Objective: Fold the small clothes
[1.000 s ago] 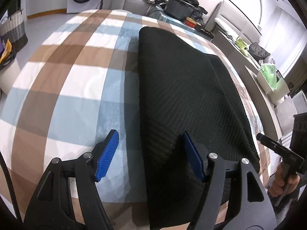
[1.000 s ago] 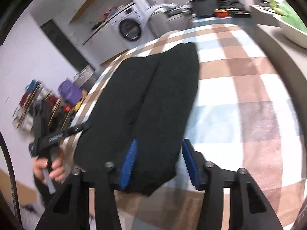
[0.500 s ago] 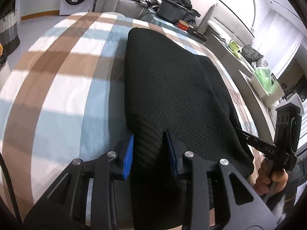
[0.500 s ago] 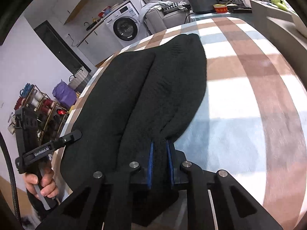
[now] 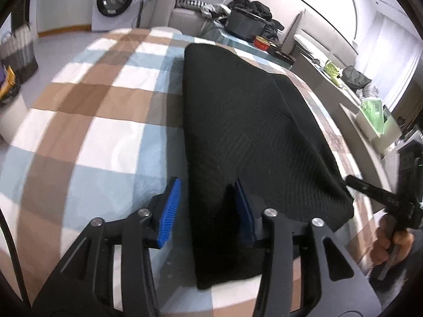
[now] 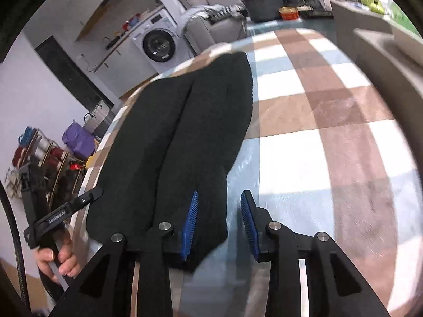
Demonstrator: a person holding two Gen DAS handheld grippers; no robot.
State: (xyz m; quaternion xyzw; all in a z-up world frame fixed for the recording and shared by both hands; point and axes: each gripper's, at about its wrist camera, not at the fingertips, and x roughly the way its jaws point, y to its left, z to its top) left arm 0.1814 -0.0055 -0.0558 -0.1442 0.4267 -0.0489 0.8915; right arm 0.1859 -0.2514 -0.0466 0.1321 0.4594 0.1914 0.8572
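A black knitted garment (image 5: 251, 132) lies folded lengthwise on the checked tablecloth (image 5: 92, 105). My left gripper (image 5: 207, 211) straddles its near left edge. Its jaws are opening; the left pad stands clear of the cloth and a raised fold partly hides the right pad. In the right wrist view the same garment (image 6: 190, 132) runs away from me. My right gripper (image 6: 219, 224) straddles its near right corner. These jaws are opening too, with the right pad clear over the tablecloth (image 6: 317, 105). A hand (image 5: 388, 240) holds the other gripper at the right edge.
A washing machine (image 5: 113, 0), a sofa heaped with clothes, a black bin (image 5: 246, 23) and a red bowl (image 5: 261, 42) lie beyond the table. A white box (image 5: 375, 121) stands to its right. A shelf of spools (image 6: 39, 153) and a purple bag (image 6: 79, 142) stand on the floor at left.
Both grippers closed on the garment's near edge and have now parted again, letting the pinched cloth go. The garment lies where it was.
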